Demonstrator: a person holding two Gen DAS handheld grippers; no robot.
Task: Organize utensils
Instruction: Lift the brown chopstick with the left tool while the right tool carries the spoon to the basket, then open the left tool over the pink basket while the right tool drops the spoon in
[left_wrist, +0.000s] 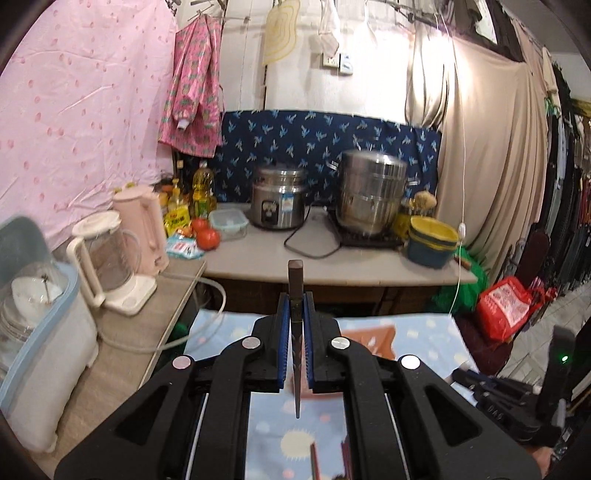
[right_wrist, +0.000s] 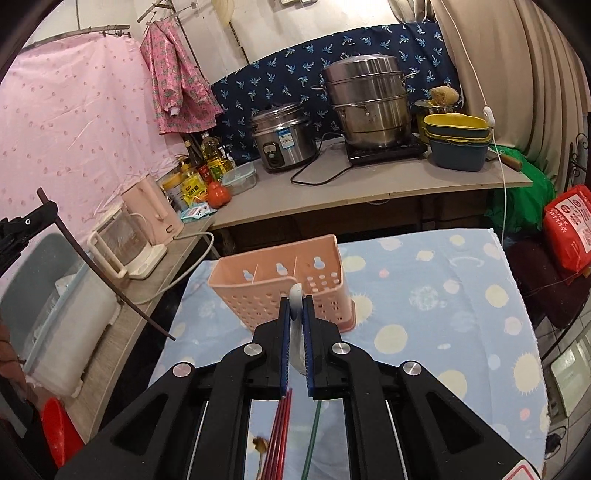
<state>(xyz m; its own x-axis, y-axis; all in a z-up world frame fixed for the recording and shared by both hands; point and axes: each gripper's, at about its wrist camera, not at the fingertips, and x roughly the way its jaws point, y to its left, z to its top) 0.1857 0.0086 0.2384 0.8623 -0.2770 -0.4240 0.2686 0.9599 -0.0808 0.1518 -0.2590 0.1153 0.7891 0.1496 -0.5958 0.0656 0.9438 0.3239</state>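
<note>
Both grippers were clamped shut on utensils: the left gripper (left_wrist: 295, 306) pinched a dark brown chopstick (left_wrist: 295, 291) between its blue pads, held up in the air above the table's near edge, and the right gripper (right_wrist: 295, 310) squeezed a white spoon (right_wrist: 295, 295) by its handle. Just beyond the right gripper, the pink utensil holder (right_wrist: 280, 280) stood upright on the blue patterned tablecloth (right_wrist: 424, 314), while red chopsticks (right_wrist: 280, 424) and a green stick (right_wrist: 312, 435) lay on the cloth beneath it.
</note>
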